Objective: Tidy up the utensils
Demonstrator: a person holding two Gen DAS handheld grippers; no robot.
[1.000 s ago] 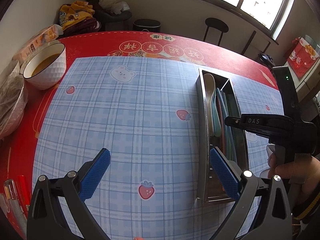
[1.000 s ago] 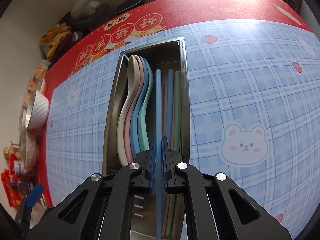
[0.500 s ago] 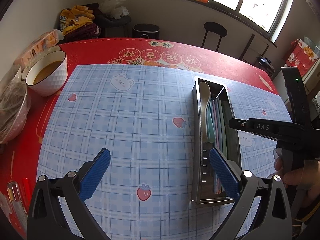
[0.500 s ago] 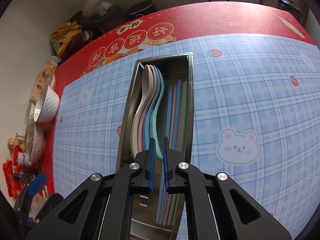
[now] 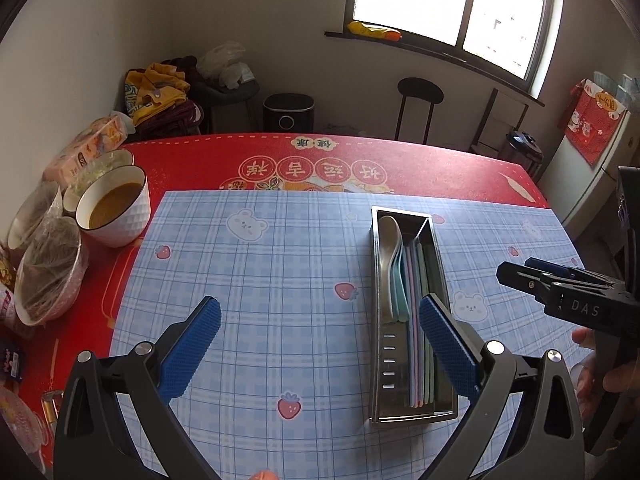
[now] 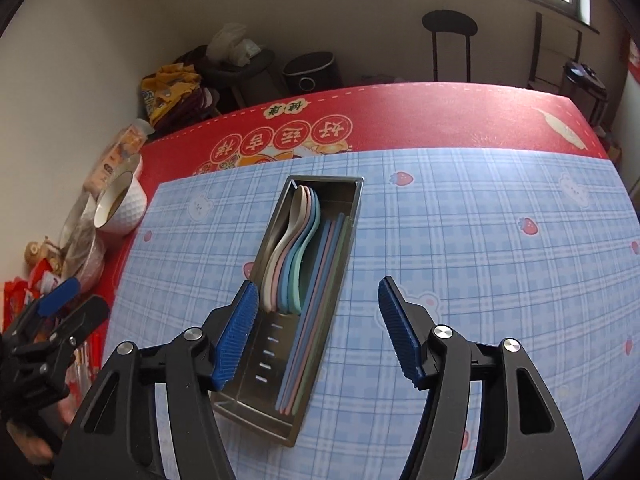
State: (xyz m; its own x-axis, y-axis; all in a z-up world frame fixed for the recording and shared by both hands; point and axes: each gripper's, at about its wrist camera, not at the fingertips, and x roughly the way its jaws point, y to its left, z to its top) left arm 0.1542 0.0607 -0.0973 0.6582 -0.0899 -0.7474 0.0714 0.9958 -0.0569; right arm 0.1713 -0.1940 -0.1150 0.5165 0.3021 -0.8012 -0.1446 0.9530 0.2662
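We are in a lived-in home dining room: our desk (image 5: 440, 168) wears a red festive cloth under a bear-print mat (image 5: 280, 280), with soup bowls (image 5: 114, 210), a stool (image 5: 420, 92), piled clothes (image 5: 160, 96) and a window (image 5: 448, 4).

Your only obstacle mid-worktop is the steel tray (image 6: 353, 216), packed w/ spoons (image 6: 294, 248) & chopsticks (image 6: 320, 280); it sits nearer the right edge. Bare mat (image 5: 280, 280) left of it and along the near edge gives you room to pass. Left edge is crowded: soup bowl (image 5: 114, 210), covered bowls (image 5: 50, 268), snack packs. Far red strip (image 5: 440, 168) is free.
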